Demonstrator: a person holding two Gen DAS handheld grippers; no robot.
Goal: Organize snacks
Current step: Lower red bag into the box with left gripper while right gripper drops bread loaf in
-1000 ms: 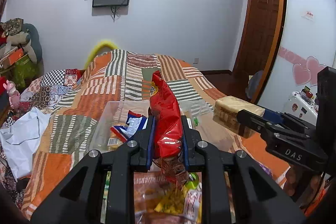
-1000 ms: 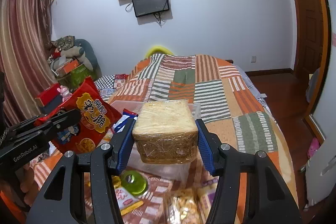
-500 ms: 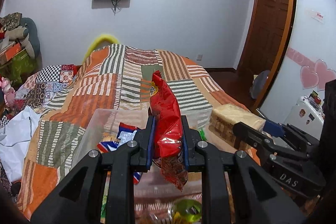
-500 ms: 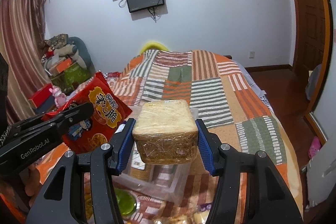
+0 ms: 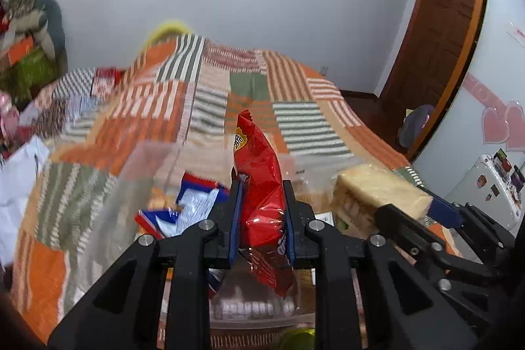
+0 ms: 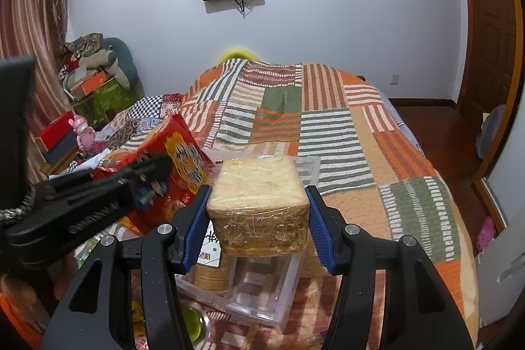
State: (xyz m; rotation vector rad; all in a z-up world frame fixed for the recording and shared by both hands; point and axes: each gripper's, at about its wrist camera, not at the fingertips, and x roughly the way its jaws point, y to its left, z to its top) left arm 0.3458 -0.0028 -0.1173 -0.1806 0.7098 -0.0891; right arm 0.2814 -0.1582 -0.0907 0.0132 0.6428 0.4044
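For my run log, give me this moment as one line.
left gripper: shut on red snack bag | right gripper: shut on wrapped bread | both above clear bin | nothing released

Even indoor light, fisheye bending with dark corners, motion blur in left view

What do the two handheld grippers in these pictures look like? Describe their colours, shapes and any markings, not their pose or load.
The left gripper and the right gripper share one build: matte black angular plastic frames with triangular cut-outs, silver round bolt heads at the joints, and blue ribbed finger pads. Seen from the other camera, each body carries white lettering, too blurred to read. A coiled black cable trails from the left unit. No sleeves show.
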